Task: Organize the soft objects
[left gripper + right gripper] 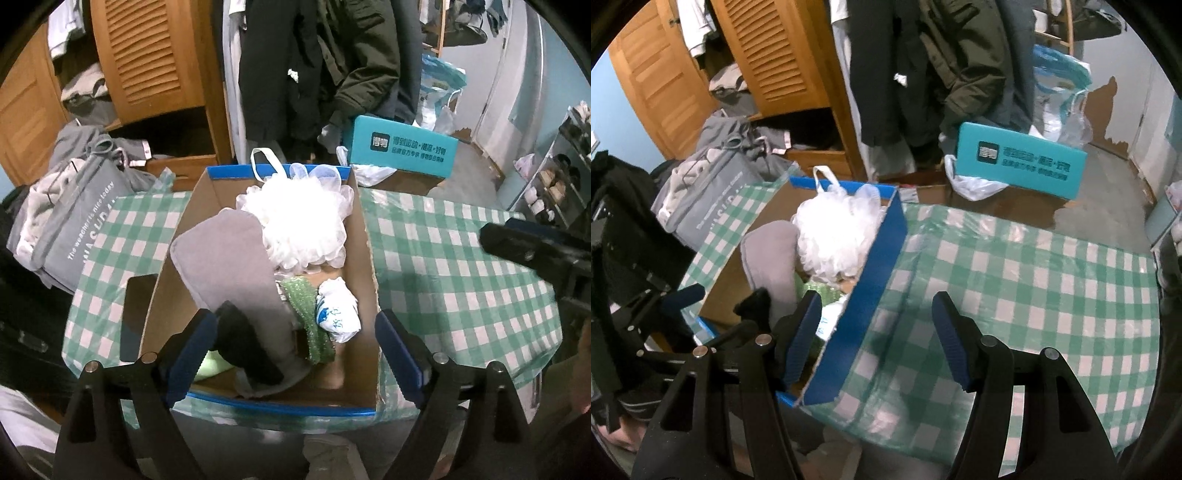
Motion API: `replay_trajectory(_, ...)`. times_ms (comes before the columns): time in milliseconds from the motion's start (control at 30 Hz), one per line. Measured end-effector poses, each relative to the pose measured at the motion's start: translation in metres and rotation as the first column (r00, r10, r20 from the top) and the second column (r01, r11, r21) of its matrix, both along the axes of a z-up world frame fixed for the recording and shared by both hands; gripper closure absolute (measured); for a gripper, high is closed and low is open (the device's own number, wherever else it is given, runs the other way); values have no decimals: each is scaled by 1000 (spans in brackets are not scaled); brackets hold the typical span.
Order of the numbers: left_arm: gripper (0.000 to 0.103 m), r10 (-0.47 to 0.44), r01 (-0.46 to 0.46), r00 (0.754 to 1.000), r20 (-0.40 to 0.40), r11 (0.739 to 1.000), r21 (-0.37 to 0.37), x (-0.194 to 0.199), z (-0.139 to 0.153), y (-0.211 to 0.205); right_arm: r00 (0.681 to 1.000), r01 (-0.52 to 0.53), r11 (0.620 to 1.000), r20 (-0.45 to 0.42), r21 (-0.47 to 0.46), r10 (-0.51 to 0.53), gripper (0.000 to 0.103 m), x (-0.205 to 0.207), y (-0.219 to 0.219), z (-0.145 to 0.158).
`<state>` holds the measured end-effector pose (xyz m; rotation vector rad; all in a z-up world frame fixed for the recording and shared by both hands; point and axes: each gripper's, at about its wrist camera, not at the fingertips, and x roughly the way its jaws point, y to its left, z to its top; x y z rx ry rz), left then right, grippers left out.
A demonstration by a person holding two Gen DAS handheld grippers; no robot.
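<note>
Now your left gripper (295,354) hangs over the near end of the box (364,236), jaws spread wide with nothing pinched between them; the soft things lie below, untouched. Your right gripper (877,339) is also apart and empty, straddling the box's blue wall with one finger over the inside and the other over the cloth (1015,280).

Everything soft sits inside the box, which looks like the point: one container collects the loose pieces so the checked cloth stays bare. The white pouf (295,225) fills the far end, its loop sticking up over the rim. The grey pad (232,266) leans lengthwise along the left side, probably too long to lie flat. A black piece (245,343) rests on its near end, with a pale green bit (214,363) peeking out beneath. The green scrubber (306,317) and the white bundle (338,312) are tucked side by side on the right.

Count: one box, one pouf, one pad, one black piece, one scrubber, one bundle, two grippers. I'd judge the sorting nearly done.
</note>
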<state>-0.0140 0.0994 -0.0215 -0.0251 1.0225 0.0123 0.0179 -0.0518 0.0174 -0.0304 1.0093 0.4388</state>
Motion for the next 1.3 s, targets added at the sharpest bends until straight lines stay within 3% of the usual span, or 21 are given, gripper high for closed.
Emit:
replay_trajectory(433,3,-20,14,997,75,997,75,-4,18,-26,998,8,1000,62,17,-9,41,-13,-29,14)
replay_trajectory(1300,3,-11,3,997,72,994,110,-10,22,-53,997,41,998,65,39,-43,41,-24,-59,13)
